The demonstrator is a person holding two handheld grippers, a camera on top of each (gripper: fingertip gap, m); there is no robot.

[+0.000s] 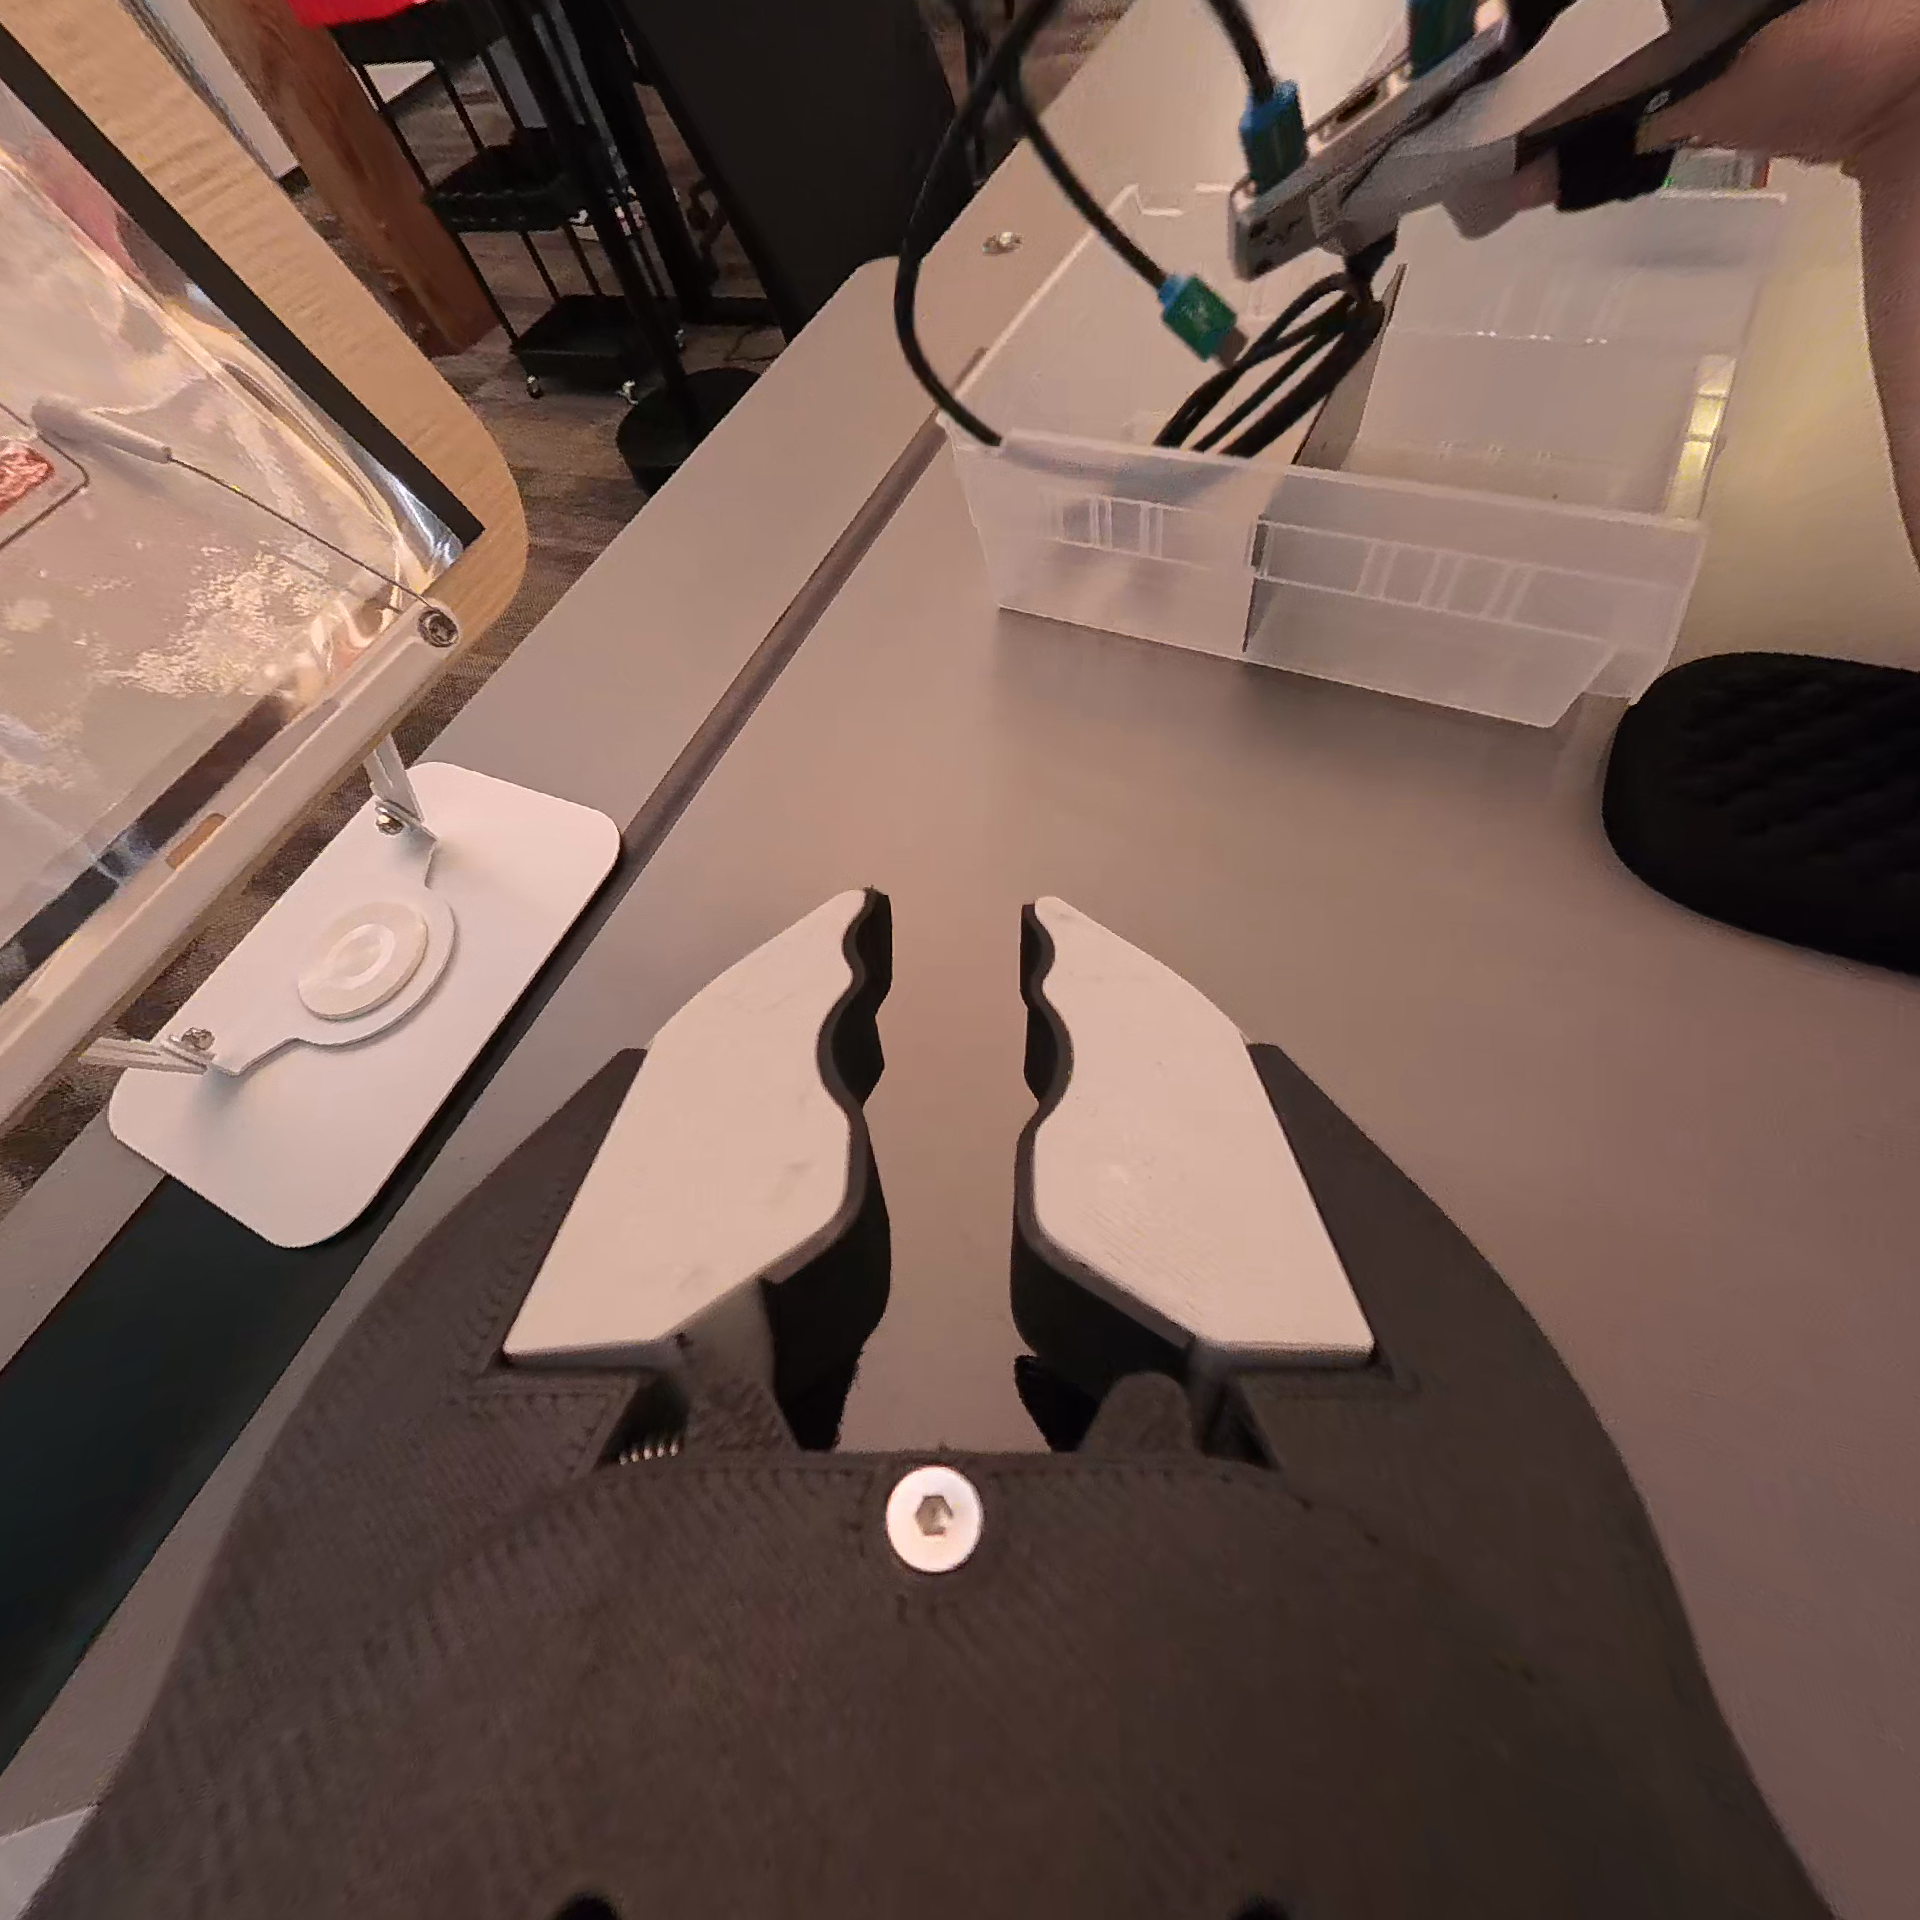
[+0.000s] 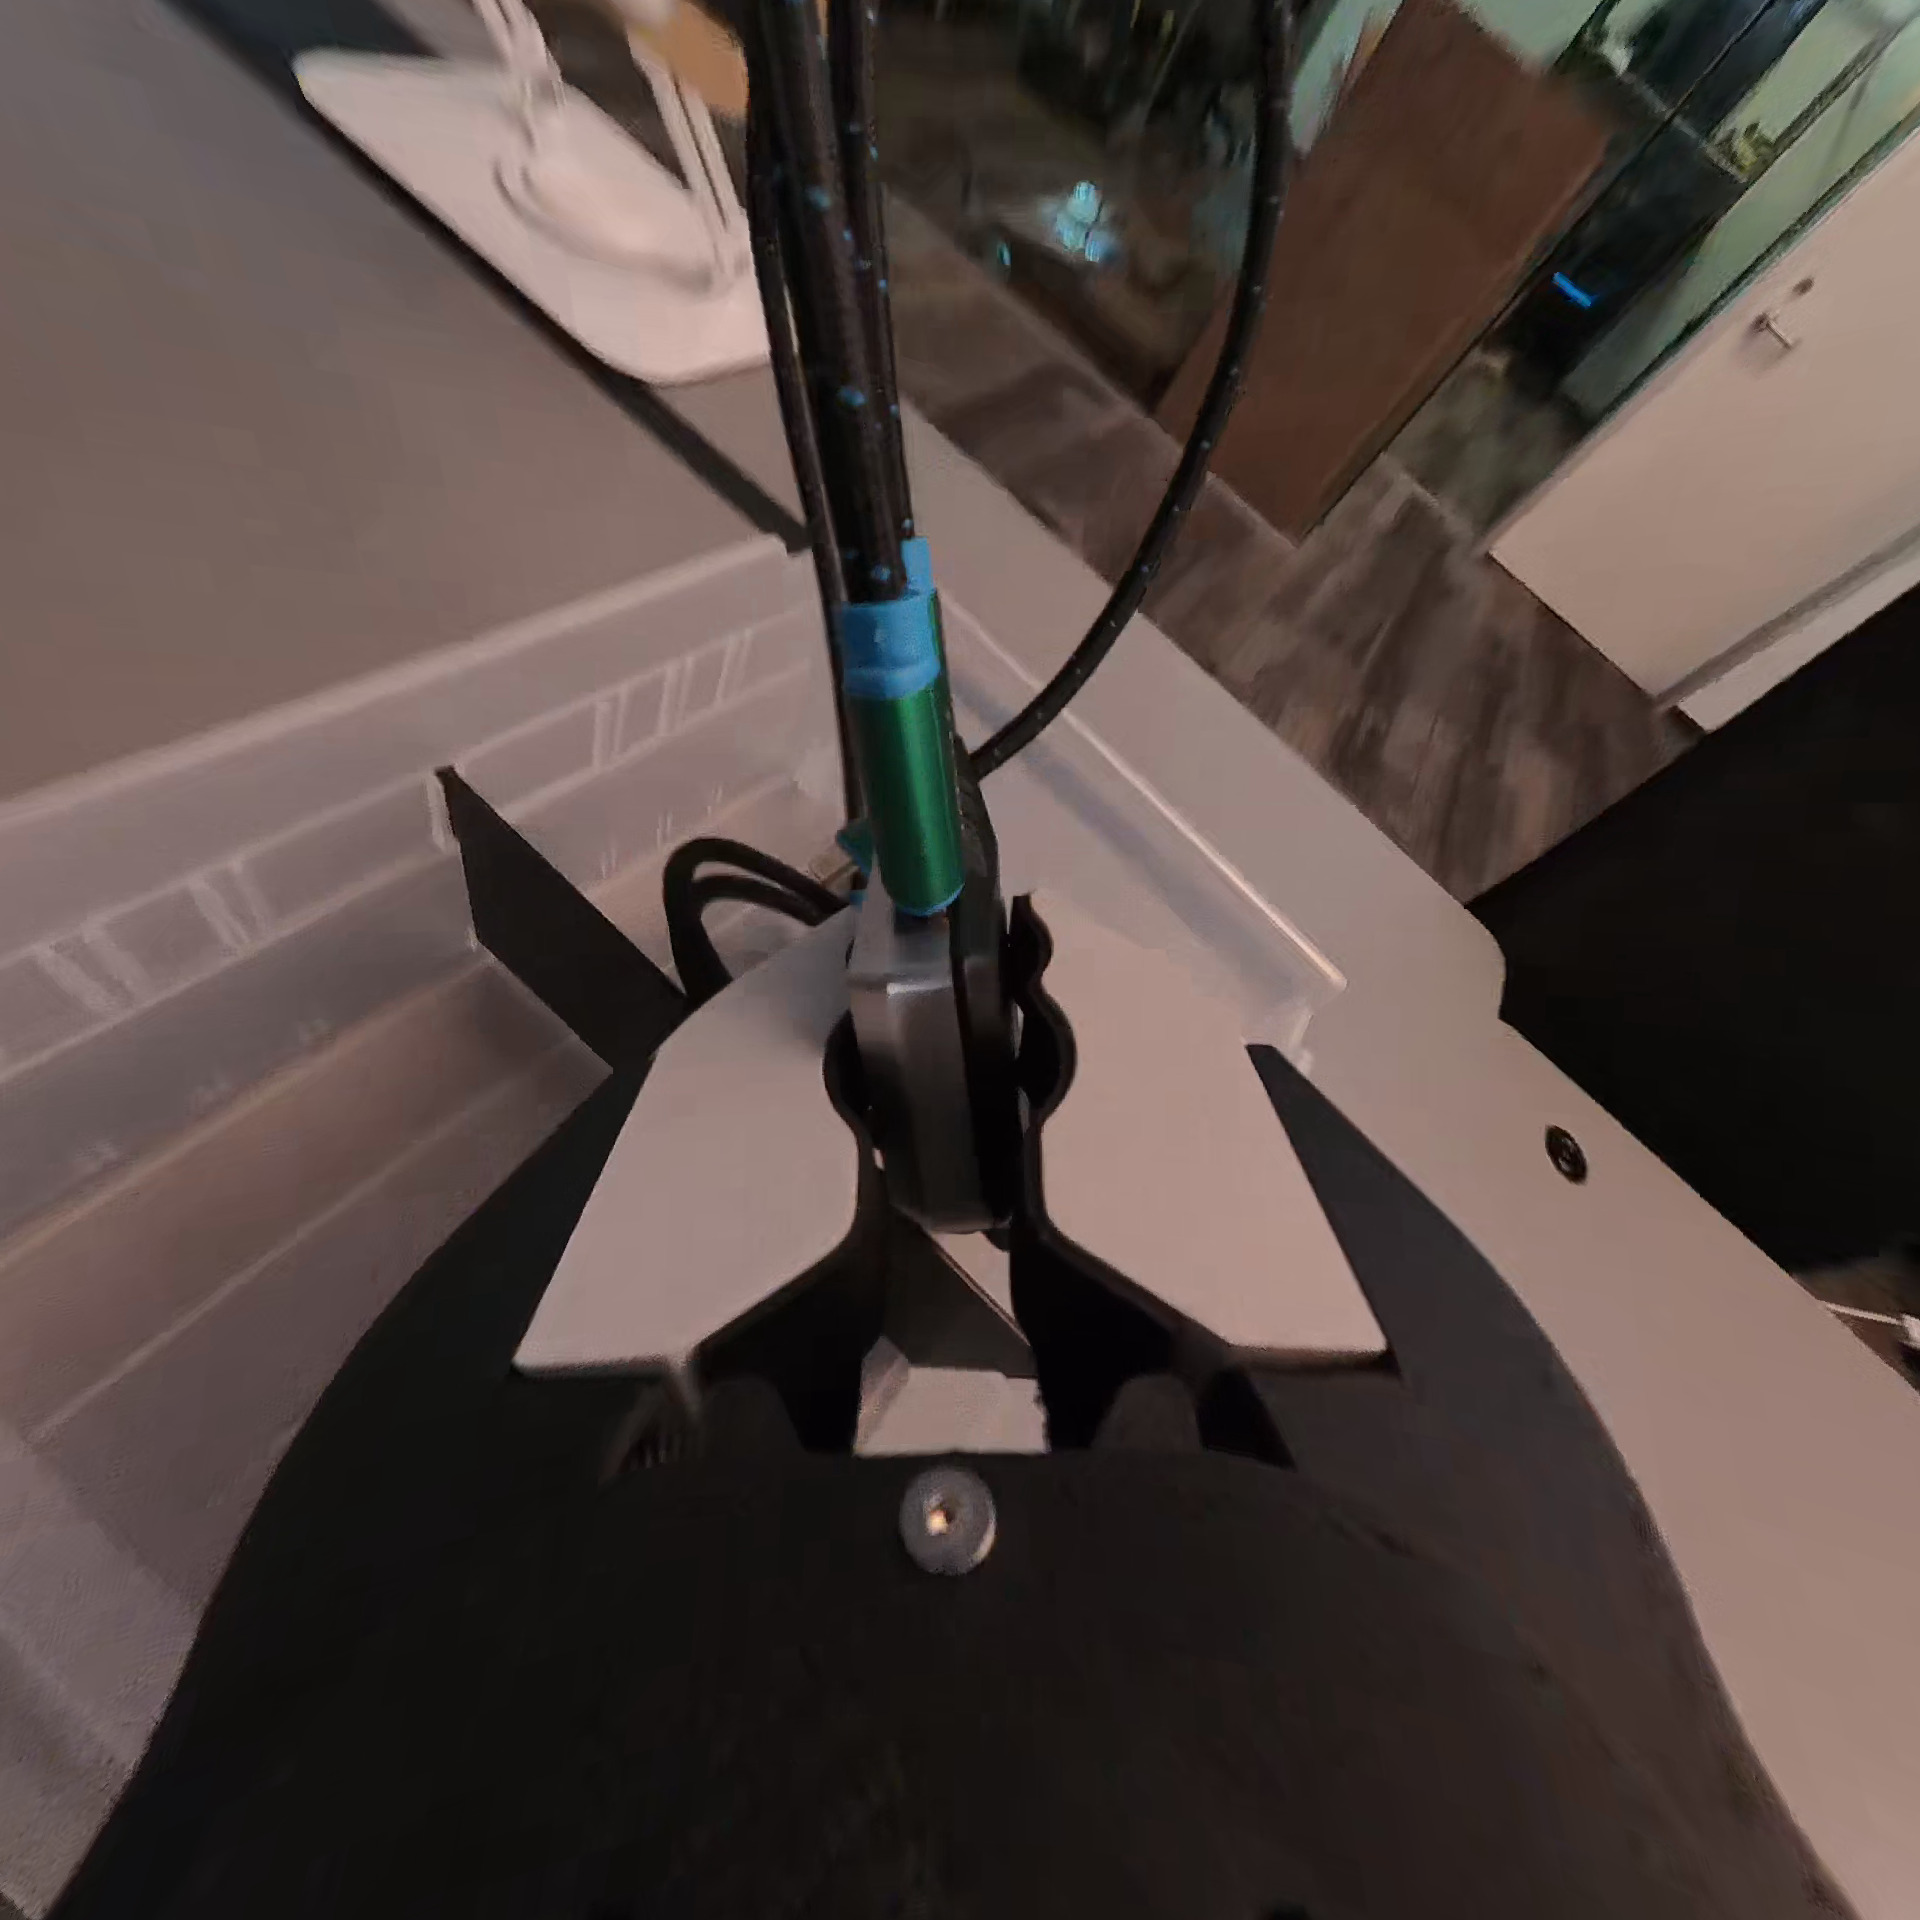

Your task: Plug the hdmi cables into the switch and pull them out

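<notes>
My right gripper (image 2: pixel 935 971) is shut on a flat grey HDMI switch (image 2: pixel 914 1060) and holds it in the air over a clear plastic bin (image 2: pixel 312 831). A green and blue HDMI plug (image 2: pixel 904 769) sits in the switch, its black braided cable (image 2: pixel 831 312) running up. The left wrist view shows the same switch (image 1: pixel 1320 197) at the top right, with one plug (image 1: pixel 1270 135) in it and a loose plug (image 1: pixel 1195 317) hanging below. My left gripper (image 1: pixel 956 920) is open and empty, low over the grey table (image 1: pixel 1143 779).
The clear bin (image 1: pixel 1351 561) has a black divider and coiled black cables (image 1: pixel 1268 384) inside. A white stand base (image 1: pixel 353 997) with a tilted screen stands at the left. A black padded cushion (image 1: pixel 1777 810) lies at the right edge. The table edge runs along the left.
</notes>
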